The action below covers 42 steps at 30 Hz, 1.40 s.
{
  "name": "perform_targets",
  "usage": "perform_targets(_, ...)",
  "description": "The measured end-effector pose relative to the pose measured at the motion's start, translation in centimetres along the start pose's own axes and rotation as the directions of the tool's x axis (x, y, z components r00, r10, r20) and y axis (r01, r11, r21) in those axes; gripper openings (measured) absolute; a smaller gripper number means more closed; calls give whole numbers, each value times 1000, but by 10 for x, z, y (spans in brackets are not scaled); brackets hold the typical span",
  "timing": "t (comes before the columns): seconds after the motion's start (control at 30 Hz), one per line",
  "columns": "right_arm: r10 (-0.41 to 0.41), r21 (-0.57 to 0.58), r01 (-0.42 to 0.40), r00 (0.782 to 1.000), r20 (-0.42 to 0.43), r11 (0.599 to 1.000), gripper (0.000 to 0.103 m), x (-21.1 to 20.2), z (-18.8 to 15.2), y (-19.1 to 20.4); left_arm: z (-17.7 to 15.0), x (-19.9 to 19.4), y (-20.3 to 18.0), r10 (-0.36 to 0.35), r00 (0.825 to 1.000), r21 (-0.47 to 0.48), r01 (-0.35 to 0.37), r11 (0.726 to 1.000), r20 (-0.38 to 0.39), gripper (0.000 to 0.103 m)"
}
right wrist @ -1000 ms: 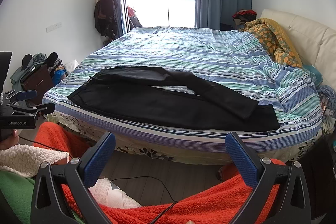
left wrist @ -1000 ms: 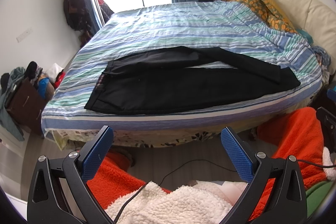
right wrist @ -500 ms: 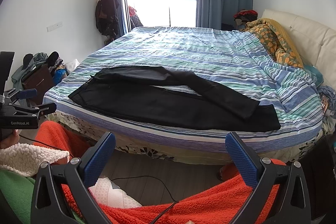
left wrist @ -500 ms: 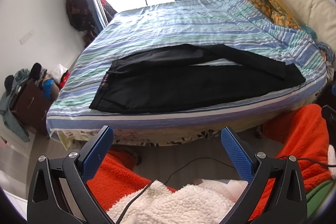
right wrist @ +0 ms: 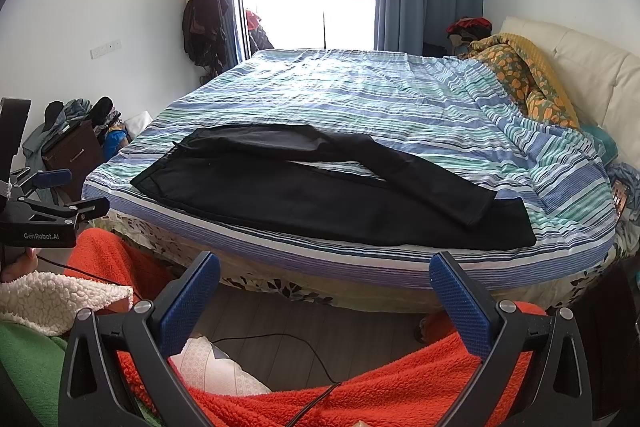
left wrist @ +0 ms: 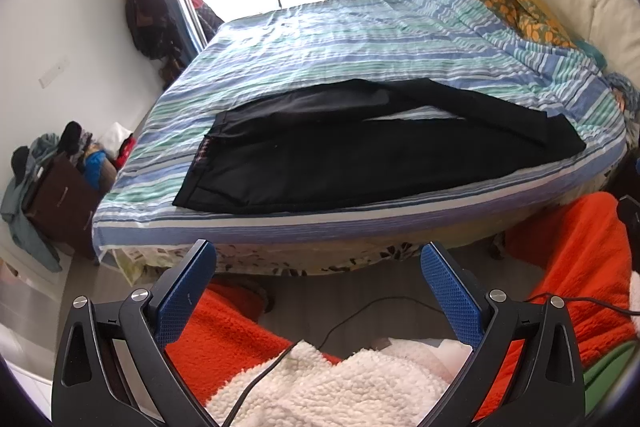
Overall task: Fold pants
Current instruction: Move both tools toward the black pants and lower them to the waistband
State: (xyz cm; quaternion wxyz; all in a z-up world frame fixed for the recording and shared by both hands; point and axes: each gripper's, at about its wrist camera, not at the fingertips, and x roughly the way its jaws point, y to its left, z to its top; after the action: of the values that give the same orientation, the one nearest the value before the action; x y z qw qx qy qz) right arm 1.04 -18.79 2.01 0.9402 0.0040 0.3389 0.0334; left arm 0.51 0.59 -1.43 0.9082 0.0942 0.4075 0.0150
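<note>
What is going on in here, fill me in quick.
A person holds a two-finger gripper in each hand, facing a bed with black pants laid flat near its front edge. One leg lies angled across the other; no fold has been made. The left gripper and right gripper are both open, empty, and short of the bed, above the person's orange fleece. Neither touches the pants.

Pants (left wrist: 360, 155) on bed (left wrist: 360, 39) near front edge; waistband left, legs right.
</note>
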Motion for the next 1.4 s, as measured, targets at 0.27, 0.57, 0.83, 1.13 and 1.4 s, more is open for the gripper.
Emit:
perform_targets(0.27,0,1,0,1000,-1,1000,103,1,-1,1,0,1,0,3,1000,7,-3,1000,-4,102)
perform_targets(0.57,-6,-83,14,996,93,996,103,24,20,-37,27,27,10,95,995,64,-97,993,32,102)
perform_targets(0.83,-275,-340,211,950,-150,916,76,216,20,-156,53,66,4,-23,998,-55,19,998,-58,102)
perform_targets(1.13,-315,-468,149,901,-299,871,62,323,9,-203,41,120,-9,28,977,-32,-36,999,-210,102)
perform_targets(1.4,-269,-423,120,911,-314,898,5,307,113,-245,58,164,-17,39,958,-9,-43,999,-285,102)
